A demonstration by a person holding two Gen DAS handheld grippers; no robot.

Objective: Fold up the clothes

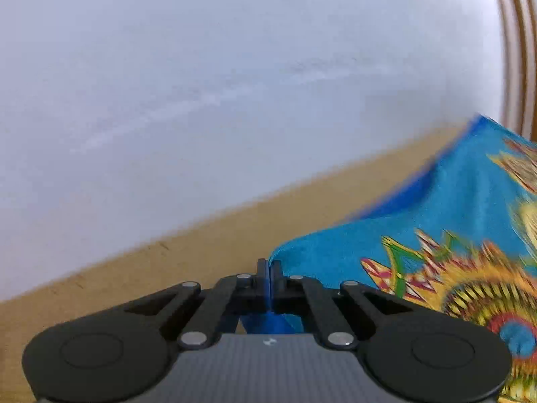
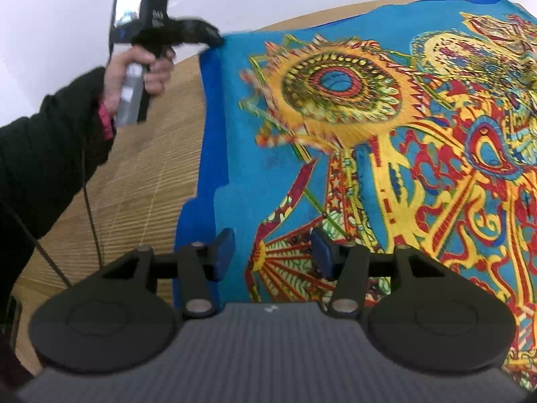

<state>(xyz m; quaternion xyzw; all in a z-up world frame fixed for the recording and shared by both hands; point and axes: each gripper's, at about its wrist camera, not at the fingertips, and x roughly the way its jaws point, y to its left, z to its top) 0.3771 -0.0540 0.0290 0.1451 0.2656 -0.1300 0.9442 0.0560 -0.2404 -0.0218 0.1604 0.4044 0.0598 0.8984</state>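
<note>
Both claws are seen over a bright blue cloth printed with yellow, red and green patterns, which is spread on a light brown mat of thin woven strips. At the left black claw, the two fingers are pressed tight together, and a thin fold of the blue cloth's edge is pinched between them. More blue cloth is bunched just behind the fingers, under the claw's black arms. From this pinch, the cloth is seen running off to the right side of the left wrist view, with a big yellow sun shape printed on it. In the right wrist view, the same left claw is seen at the far left corner of the cloth, and it is held by a hand that comes out of a black sleeve with a pink cuff. A thin dark cable is hung down below that hand. At the right black claw, the two blue finger pads are held well apart, and nothing is gripped between them. This claw is placed over the near edge of the cloth, near its left side. A plain white wall is seen behind the mat.
</note>
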